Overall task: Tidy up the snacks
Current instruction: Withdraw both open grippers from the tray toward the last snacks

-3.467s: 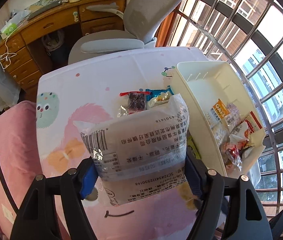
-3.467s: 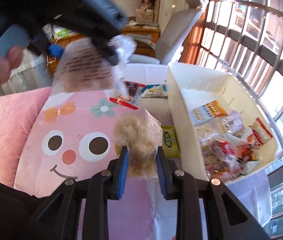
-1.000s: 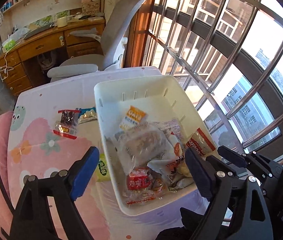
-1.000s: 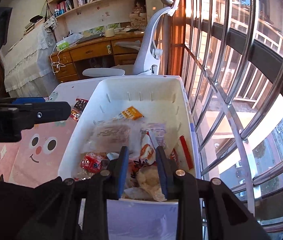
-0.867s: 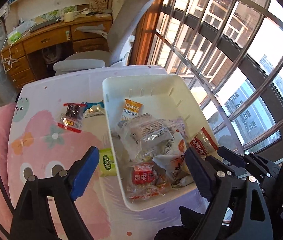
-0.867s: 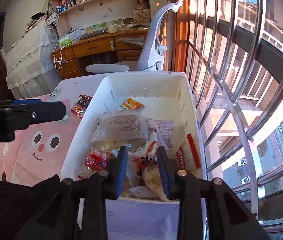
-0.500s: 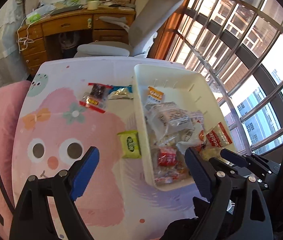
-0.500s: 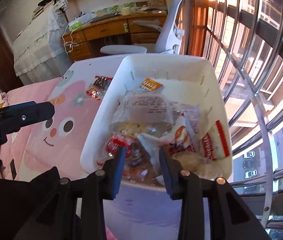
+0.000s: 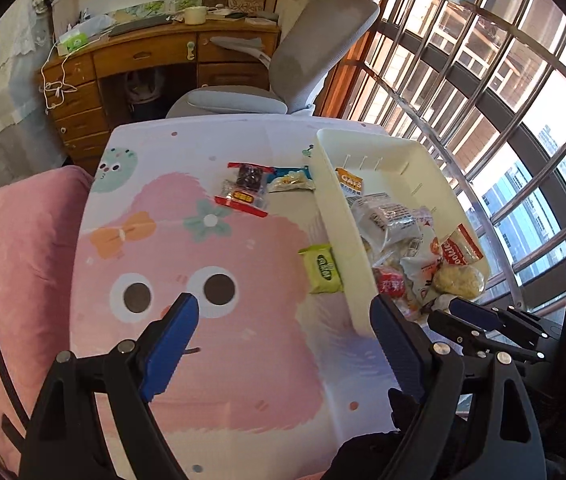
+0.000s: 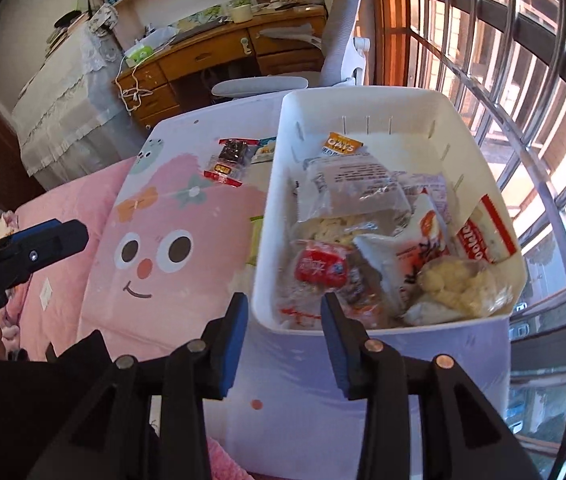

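Observation:
The white bin (image 9: 331,200) (image 10: 267,216) holds several snack packets, among them a clear bag of pale puffs (image 10: 459,280) in its near right corner. On the cloth lie a green packet (image 9: 321,268), a red-edged dark packet (image 9: 245,188) (image 10: 229,160) and a blue packet (image 9: 289,178). My left gripper (image 9: 283,300) is open wide over the pink cartoon face, with nothing between its fingers. My right gripper (image 10: 285,298) hangs open above the bin's near left corner and holds nothing. In the right wrist view the bin wall hides most of the green packet.
A pink cartoon tablecloth (image 9: 203,360) covers the table, with a pink cushion (image 9: 15,260) along its left side. A grey office chair (image 9: 303,60) and a wooden desk (image 9: 143,56) stand beyond. Window bars (image 10: 523,80) run close along the bin's right side.
The left gripper has swung left from over the bin to over the cloth. The right gripper has drawn back to the bin's near edge, its jaws wider, and the pale puff bag lies in the bin.

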Demonstrator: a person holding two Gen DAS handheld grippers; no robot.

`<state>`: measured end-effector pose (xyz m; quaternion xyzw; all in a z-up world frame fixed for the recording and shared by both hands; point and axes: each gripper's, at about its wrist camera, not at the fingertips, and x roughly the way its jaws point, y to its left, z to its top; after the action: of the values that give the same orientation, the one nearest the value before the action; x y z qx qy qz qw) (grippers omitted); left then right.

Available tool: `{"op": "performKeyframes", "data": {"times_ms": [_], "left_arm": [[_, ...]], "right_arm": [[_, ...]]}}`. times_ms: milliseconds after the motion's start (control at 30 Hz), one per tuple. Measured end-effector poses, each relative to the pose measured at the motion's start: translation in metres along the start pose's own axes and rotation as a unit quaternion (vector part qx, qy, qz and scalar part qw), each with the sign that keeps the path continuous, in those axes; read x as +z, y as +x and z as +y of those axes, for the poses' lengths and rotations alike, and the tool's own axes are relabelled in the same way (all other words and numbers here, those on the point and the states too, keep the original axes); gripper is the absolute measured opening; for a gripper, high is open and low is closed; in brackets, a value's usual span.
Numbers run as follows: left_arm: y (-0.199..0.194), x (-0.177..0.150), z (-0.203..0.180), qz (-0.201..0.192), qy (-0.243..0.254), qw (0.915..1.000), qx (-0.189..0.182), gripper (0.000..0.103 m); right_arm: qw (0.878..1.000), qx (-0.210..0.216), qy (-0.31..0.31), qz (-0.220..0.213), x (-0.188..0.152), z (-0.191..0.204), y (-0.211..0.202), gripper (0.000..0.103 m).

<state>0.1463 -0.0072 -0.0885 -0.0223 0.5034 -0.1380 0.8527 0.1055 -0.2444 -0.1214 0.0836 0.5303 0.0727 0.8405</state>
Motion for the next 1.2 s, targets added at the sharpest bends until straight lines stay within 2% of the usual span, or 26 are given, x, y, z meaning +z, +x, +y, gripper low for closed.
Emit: {"op": "performKeyframes", "data": {"times_ms": [400,533,667,833,1000,1200], "left_arm": [[-0.019,0.0,0.064,-0.001,0.053,0.9984,-0.019,0.087],[-0.017,0.004,0.083,0.005,0.066,0.9975,-0.027,0.087],[-0.01,0.008,0.1,0.012,0.069,0.9969,-0.035,0.087],[0.0,0.018,0.119,0.015,0.061,0.9973,-0.038,0.087],[0.011,0.03,0.128,0.014,0.047,0.998,-0.041,0.087],[0.023,0.048,0.131,0.006,0.051,0.9983,-0.027,0.087]], "right_arm": [[0.996,-0.007,0.091,-0.004,-0.022,0.051,0.011,0.04],[0.991,-0.002,0.135,0.007,-0.028,0.063,0.02,0.048],[0.984,-0.001,0.179,0.022,-0.031,0.069,0.031,0.05],[0.969,-0.003,0.242,0.041,-0.031,0.07,0.041,0.056],[0.954,-0.035,0.292,0.063,-0.025,0.066,0.051,0.059],[0.923,-0.061,0.374,0.067,-0.017,0.056,0.071,0.059]]}}
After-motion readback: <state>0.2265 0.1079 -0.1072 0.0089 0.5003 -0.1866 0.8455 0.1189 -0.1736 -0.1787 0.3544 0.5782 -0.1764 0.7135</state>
